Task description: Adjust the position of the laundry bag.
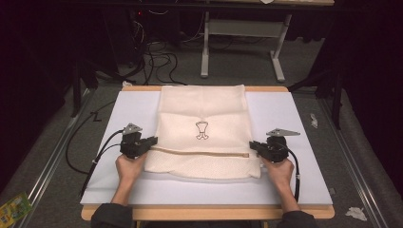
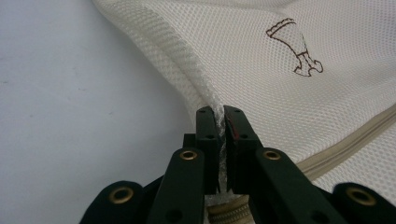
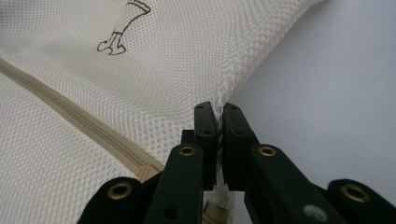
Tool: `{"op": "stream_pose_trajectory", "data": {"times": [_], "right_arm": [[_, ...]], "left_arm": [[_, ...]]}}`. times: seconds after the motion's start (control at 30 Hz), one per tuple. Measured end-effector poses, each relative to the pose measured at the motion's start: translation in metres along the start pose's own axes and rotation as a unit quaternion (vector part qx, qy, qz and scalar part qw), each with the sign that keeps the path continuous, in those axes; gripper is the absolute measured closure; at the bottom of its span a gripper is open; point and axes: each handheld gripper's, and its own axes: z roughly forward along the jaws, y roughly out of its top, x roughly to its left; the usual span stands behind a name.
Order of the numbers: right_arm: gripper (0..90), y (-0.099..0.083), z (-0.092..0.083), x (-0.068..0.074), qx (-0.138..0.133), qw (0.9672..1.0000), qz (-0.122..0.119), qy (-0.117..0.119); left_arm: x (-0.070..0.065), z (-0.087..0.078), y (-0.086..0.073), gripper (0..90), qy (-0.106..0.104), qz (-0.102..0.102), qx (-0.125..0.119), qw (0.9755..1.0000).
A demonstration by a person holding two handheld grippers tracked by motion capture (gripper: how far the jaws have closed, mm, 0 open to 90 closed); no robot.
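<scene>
The cream mesh bag [image 1: 203, 133] lay flat mid-table, its top reaching the far edge. The left tongs [image 1: 153, 141] and right tongs [image 1: 252, 145] each pinched a side seam by the zipper [image 1: 199, 152], apparently to keep the mesh taut.

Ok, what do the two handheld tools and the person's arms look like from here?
Both the left tool and right tool are black, with two flat jaws on linkages with brass-coloured rivets. Each has a grey three-cornered plate on top and a trailing black cable. The person wears dark sleeves.
</scene>
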Motion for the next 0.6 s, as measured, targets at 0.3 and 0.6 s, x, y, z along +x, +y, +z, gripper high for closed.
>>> {"op": "stream_pose_trajectory", "data": {"times": [0.3,0.6], "right_arm": [[87.3,-0.008,-0.008,-0.011,-0.002,0.9999,0.013,-0.009],[87.3,-0.013,-0.016,-0.018,-0.006,0.9997,0.019,-0.015]], "left_arm": [[-0.011,0.010,0.004,85.4,-0.007,0.010,0.003,0.9999],[-0.017,0.017,0.003,85.4,-0.017,0.001,-0.001,0.9999]]}}
